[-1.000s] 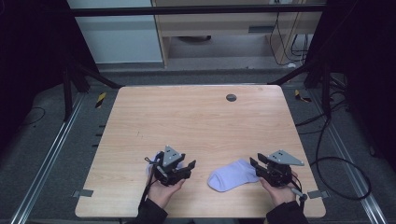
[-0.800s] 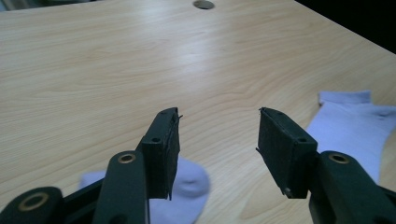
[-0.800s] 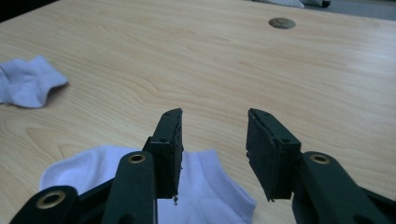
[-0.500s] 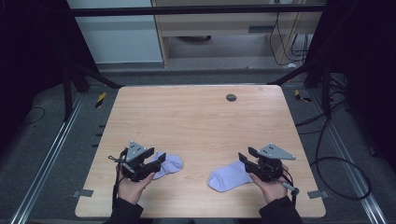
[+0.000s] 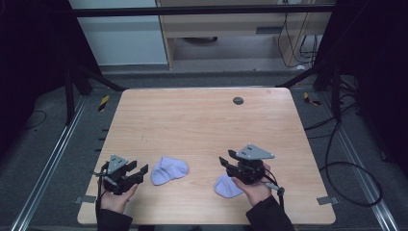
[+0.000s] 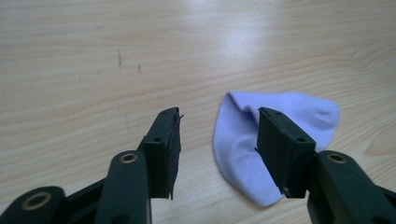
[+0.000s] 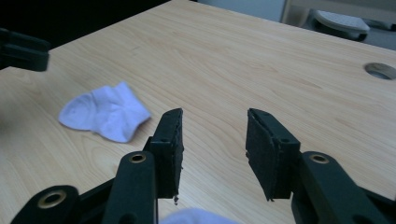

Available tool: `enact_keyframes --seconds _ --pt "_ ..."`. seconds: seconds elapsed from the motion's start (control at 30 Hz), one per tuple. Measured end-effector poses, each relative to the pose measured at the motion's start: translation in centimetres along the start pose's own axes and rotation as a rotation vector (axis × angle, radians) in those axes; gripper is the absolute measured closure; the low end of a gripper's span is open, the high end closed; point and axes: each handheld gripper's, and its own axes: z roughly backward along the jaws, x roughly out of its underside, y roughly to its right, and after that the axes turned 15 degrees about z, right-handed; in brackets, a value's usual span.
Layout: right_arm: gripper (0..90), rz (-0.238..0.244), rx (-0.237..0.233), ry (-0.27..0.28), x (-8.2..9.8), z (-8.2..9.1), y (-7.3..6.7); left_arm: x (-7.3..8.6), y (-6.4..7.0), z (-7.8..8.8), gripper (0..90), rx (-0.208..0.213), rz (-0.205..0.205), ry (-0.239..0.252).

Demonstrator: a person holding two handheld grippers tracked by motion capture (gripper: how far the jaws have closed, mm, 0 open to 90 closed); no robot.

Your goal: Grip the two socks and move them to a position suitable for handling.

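Note:
Two pale lilac socks lie on the wooden table (image 5: 202,125). The left sock (image 5: 169,171) rests just right of my left gripper (image 5: 139,170), whose jaws stand open and point at it without touching. In the left gripper view that sock (image 6: 238,140) sits past the open gripper (image 6: 219,116), partly behind one jaw. The right sock (image 5: 225,186) lies partly under my right hand, with the right gripper (image 5: 227,159) open above its far edge. The right gripper view has the open gripper (image 7: 214,114), the left sock (image 7: 105,112) farther off, and a sliver of the right sock (image 7: 196,217) at the bottom.
A round cable hole (image 5: 238,100) sits near the table's far edge. The other gripper (image 7: 23,49) shows at the upper left of the right gripper view. Metal frame rails and cables run along the floor around the table.
My left gripper drew back to the left, leaving a sock lying on the table. The right gripper shifted left over the other sock, which it now partly covers.

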Motion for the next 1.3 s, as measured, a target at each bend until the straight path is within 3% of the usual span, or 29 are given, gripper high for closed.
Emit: enact_keyframes --seconds 0.2,0.63,0.8,1.07,1.3 --pt "59.0 0.022 -0.047 0.003 -1.8 -2.6 -2.3 0.4 -0.1 -0.7 54.5 -0.01 -0.016 -0.034" --pt "63.2 0.048 -0.131 -0.046 -3.0 -8.4 -5.8 1.0 0.3 -2.7 61.3 -0.021 -0.055 -0.111" --pt "64.3 0.056 -0.151 -0.063 -3.0 -9.8 -6.8 1.2 0.5 -3.1 62.8 -0.011 -0.055 -0.133" --pt "65.6 0.08 -0.194 -0.115 -2.0 -12.1 -8.2 1.6 1.1 -3.9 67.3 -0.017 -0.1 -0.168" --pt "66.2 0.088 -0.226 -0.155 -1.4 -13.6 -8.9 1.8 0.9 -4.5 72.2 -0.019 -0.093 -0.19"
